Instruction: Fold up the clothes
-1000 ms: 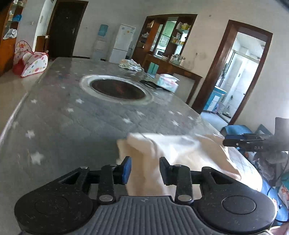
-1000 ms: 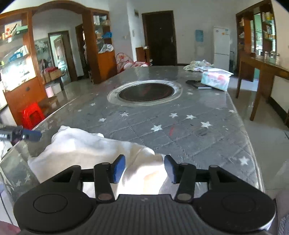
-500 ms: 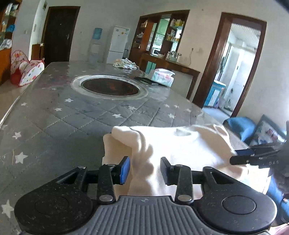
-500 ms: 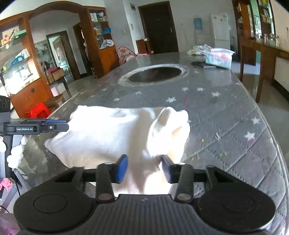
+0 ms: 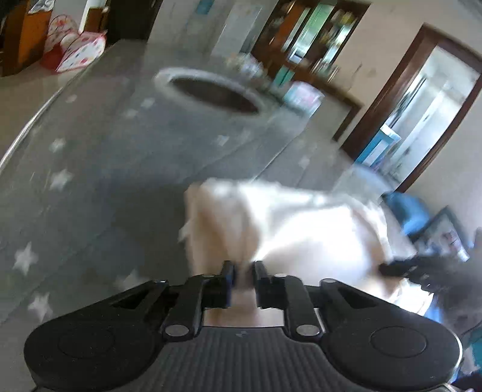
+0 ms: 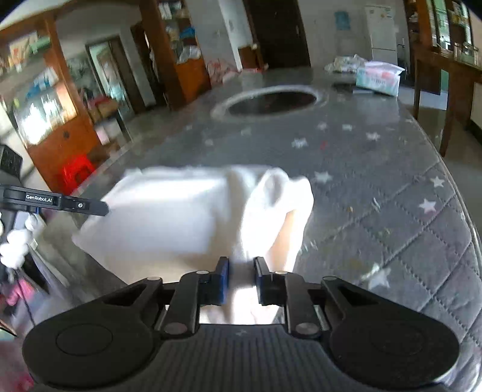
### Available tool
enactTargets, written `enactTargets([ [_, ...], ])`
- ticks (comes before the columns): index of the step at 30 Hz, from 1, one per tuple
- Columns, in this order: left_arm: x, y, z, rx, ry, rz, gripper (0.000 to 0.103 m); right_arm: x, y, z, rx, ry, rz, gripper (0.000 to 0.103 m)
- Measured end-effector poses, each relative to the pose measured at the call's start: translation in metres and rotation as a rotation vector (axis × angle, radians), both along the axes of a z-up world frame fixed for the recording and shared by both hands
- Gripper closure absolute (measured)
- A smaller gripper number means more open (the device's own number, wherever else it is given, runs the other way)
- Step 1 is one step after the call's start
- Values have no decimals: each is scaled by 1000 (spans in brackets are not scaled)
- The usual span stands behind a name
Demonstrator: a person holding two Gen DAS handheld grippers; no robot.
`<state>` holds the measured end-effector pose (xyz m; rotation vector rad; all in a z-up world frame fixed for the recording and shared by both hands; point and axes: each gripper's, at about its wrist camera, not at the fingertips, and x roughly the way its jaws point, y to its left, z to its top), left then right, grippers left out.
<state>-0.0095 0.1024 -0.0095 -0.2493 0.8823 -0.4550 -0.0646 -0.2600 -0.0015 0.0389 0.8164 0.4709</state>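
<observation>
The white garment point(image 6: 168, 220) lies on the near end of the grey star-patterned surface point(image 6: 376, 187), bunched into soft folds, with one rounded fold standing up at its right edge in the right wrist view. Its near edge runs back toward both cameras. In the left wrist view the same cloth point(image 5: 289, 229) is smeared by motion blur, so its folds there cannot be read.

The left gripper point(image 5: 243, 273) has a ridge of the cloth's left end between its fingers point(image 5: 228, 276); they have just been closing and now stand narrow, pressing the fabric from both sides. The right gripper point(image 6: 241, 271) does the same at the right end: its blue-padded fingers point(image 6: 222, 279) have just been closing and are pinched on a thick gather of the cloth. Each gripper shows in the other's view as a dark bar at the far end of the garment, the left one point(image 6: 54, 202) carrying a small printed label.

Farther along the surface is a dark round opening point(image 6: 271, 102) with a pale rim. Beyond it lie a pale plastic pack point(image 6: 378, 78) and a crumpled heap of cloth point(image 6: 343, 63). A white fridge point(image 6: 381, 28) stands against the far wall, and a red stool point(image 6: 76, 172) sits on the floor to the left.
</observation>
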Motion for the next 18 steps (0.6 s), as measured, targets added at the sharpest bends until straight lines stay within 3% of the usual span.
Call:
enactTargets([
  [5,-11,13,27,30,-127,44,79,-1,-5,30,-10,-97,-4,79],
  [9,-5,3,48,-8,-231,33,79,14,0,47,-3,-174,-12,79],
  [13,15,-24,41,-25,-256,-5,79,37,17,39,14,-186,-3,79],
  [18,38,-43,14,66,-228,-14,79,54,27,13,-25,-160,-8,79],
])
